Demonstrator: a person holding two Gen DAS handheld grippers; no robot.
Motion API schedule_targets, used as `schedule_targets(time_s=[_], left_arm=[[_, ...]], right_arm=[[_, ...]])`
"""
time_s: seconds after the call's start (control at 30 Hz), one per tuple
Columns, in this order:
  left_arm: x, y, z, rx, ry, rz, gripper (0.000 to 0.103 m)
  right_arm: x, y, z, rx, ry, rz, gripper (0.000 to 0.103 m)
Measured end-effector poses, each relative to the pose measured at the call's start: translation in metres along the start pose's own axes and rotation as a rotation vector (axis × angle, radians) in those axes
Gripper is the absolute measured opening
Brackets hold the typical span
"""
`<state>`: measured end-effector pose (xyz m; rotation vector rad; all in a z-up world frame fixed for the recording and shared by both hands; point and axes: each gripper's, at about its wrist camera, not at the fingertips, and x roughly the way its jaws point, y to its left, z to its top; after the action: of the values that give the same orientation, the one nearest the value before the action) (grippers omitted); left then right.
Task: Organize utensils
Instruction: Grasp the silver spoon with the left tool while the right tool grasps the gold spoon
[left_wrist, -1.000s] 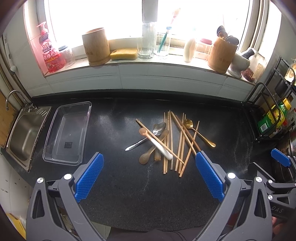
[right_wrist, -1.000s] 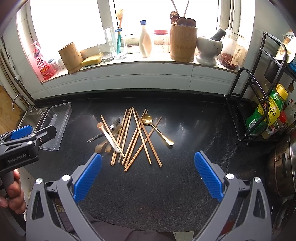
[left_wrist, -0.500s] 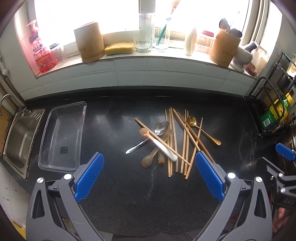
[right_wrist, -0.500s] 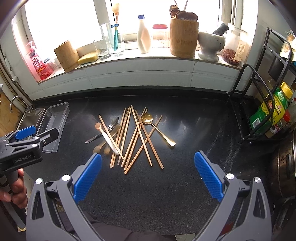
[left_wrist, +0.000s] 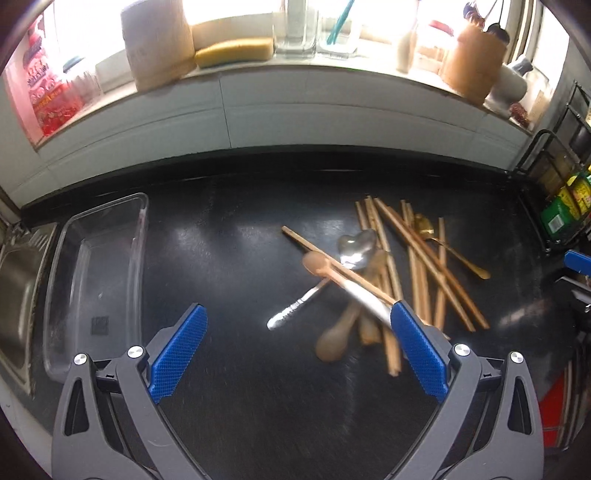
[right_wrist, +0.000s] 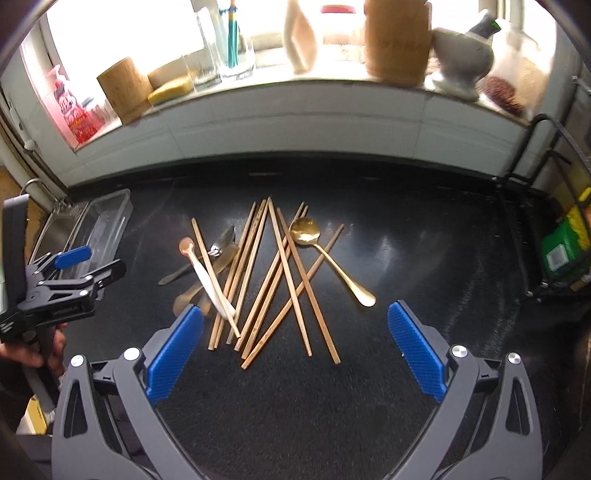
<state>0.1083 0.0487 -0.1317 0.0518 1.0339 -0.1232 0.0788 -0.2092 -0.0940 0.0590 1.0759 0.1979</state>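
Utensils lay unsorted on a dark worktop (right_wrist: 424, 258); sorting was judged not yet begun.

Chopsticks (right_wrist: 291, 273), a gold spoon (right_wrist: 325, 254) and other spoons were heaped mid-worktop. The clear tray (left_wrist: 92, 280) at left was empty. Left tongs (left_wrist: 295, 354) and right tongs (right_wrist: 291, 352) were spread apart, nothing held.
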Motion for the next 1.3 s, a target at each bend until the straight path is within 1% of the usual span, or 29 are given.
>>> schedule_targets(time_s=[0.07,0.1,0.13,0.17,0.2,0.23,0.33,0.4,0.47,0.57,0.6,0.7,0.77,0.8,0.83,0.87,0.9,0.93,0.97,1.0,1.03,1.07,1.1,1.13,1.2,1.27,1.3], left_arm=[[0.019,0.004,-0.001,0.045,0.003,-0.014,0.097],[0.032,0.004,-0.001,0.096,0.004,-0.018,0.097],[0.046,0.003,-0.001,0.153,0.03,-0.02,0.097],[0.052,0.003,-0.001,0.183,0.042,-0.038,0.097],[0.062,0.004,-0.001,0.232,0.037,-0.062,0.097],[0.069,0.004,-0.001,0.266,0.034,-0.064,0.097],[0.097,0.005,-0.003,0.341,0.059,-0.104,0.097],[0.116,0.005,-0.006,0.386,0.067,-0.103,0.095],[0.127,0.005,-0.009,0.42,0.066,-0.101,0.092],[0.133,0.006,-0.006,0.427,0.002,-0.123,0.091],[0.136,0.006,-0.003,0.418,0.0,-0.154,0.091],[0.142,0.004,0.002,0.423,-0.036,-0.185,0.091],[0.143,0.0,0.005,0.448,-0.046,-0.216,0.091],[0.144,-0.004,0.007,0.459,-0.052,-0.23,0.085],[0.145,-0.006,0.008,0.468,-0.052,-0.249,0.083],[0.144,-0.01,0.008,0.481,-0.055,-0.251,0.076],[0.142,-0.015,0.006,0.496,-0.062,-0.265,0.065],[0.14,-0.018,0.005,0.509,-0.067,-0.271,0.058],[0.135,-0.021,0.002,0.522,-0.068,-0.282,0.041],[0.134,-0.027,-0.001,0.53,-0.07,-0.278,0.024],[0.132,-0.03,-0.001,0.526,-0.066,-0.275,0.018],[0.131,-0.032,-0.002,0.517,-0.062,-0.268,0.013],[0.131,-0.034,-0.002,0.497,-0.059,-0.255,0.012],[0.13,-0.035,-0.002,0.479,-0.055,-0.245,0.012],[0.127,-0.035,-0.002,0.45,-0.04,-0.227,0.009],[0.124,-0.036,-0.001,0.436,-0.023,-0.233,0.006],[0.124,-0.038,-0.001,0.43,-0.014,-0.228,0.005]], right_arm=[[0.017,-0.002,0.004,-0.007,0.032,-0.014,0.097],[0.025,-0.004,0.006,-0.008,0.05,-0.015,0.097],[0.032,-0.006,0.01,-0.009,0.064,-0.017,0.097],[0.037,-0.008,0.012,-0.014,0.072,-0.021,0.097],[0.042,-0.009,0.013,-0.021,0.077,-0.025,0.097],[0.049,-0.01,0.016,-0.035,0.086,-0.032,0.097],[0.068,-0.015,0.019,-0.052,0.119,-0.024,0.097],[0.081,-0.018,0.018,-0.061,0.141,-0.016,0.097],[0.093,-0.02,0.016,-0.084,0.154,-0.02,0.097],[0.111,-0.024,0.014,-0.127,0.179,-0.033,0.093],[0.116,-0.025,0.014,-0.132,0.186,-0.032,0.091],[0.124,-0.029,0.018,-0.136,0.189,-0.011,0.09],[0.128,-0.031,0.023,-0.147,0.181,-0.004,0.089],[0.129,-0.032,0.025,-0.15,0.18,0.001,0.088],[0.131,-0.034,0.027,-0.153,0.181,0.006,0.087],[0.132,-0.037,0.03,-0.156,0.178,0.01,0.087],[0.134,-0.038,0.031,-0.157,0.177,0.014,0.086],[0.136,-0.04,0.032,-0.159,0.18,0.018,0.082],[0.139,-0.043,0.033,-0.162,0.185,0.018,0.077],[0.144,-0.047,0.033,-0.165,0.194,0.022,0.066],[0.149,-0.05,0.033,-0.17,0.205,0.029,0.056],[0.153,-0.052,0.032,-0.178,0.21,0.031,0.051],[0.157,-0.055,0.031,-0.192,0.219,0.029,0.041],[0.162,-0.056,0.029,-0.212,0.229,0.03,0.033],[0.168,-0.053,0.026,-0.279,0.233,0.027,0.033],[0.175,-0.047,0.024,-0.344,0.234,0.023,0.031],[0.176,-0.044,0.023,-0.36,0.219,0.028,0.031]])
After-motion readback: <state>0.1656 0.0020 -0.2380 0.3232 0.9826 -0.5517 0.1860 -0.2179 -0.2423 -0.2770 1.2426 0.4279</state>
